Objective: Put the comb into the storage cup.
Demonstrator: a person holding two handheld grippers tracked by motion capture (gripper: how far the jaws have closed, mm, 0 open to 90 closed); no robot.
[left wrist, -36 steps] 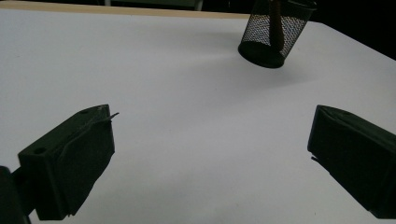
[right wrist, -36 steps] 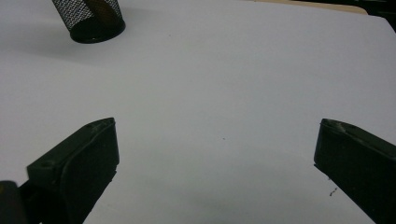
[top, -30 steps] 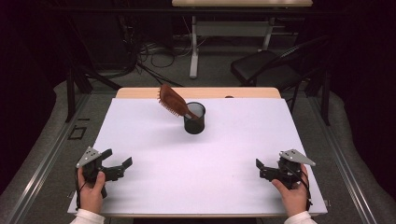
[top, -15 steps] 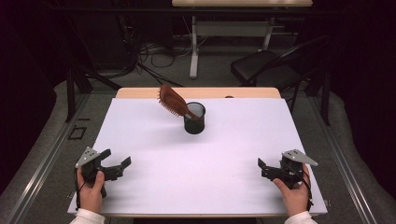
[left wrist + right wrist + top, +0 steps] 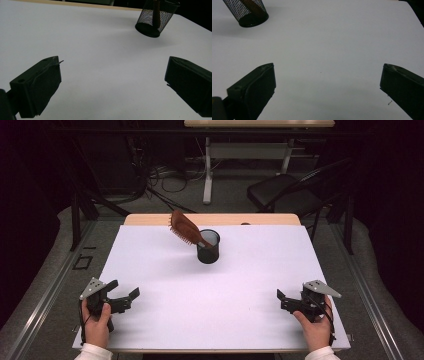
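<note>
A black mesh cup (image 5: 208, 247) stands upright near the middle back of the white table (image 5: 210, 320). A brown hairbrush (image 5: 183, 228) leans out of it to the left, handle down inside. The cup (image 5: 156, 17) sits at the top right of the left gripper view, and the same cup (image 5: 248, 12) at the top left of the right gripper view. My left gripper (image 5: 126, 295) rests near the front left corner, open and empty. Near the front right corner my right gripper (image 5: 281, 300) is open too, nothing between its jaws.
A strip of tan wood (image 5: 150, 219) shows along the table's far edge. Beyond it are a dark folding chair (image 5: 285, 195), a white desk leg (image 5: 207, 170) and cables on the floor. Both hands rest at the table's front edge.
The left gripper has shifted very slightly; the cup, the hairbrush and the right gripper stay where they were.
</note>
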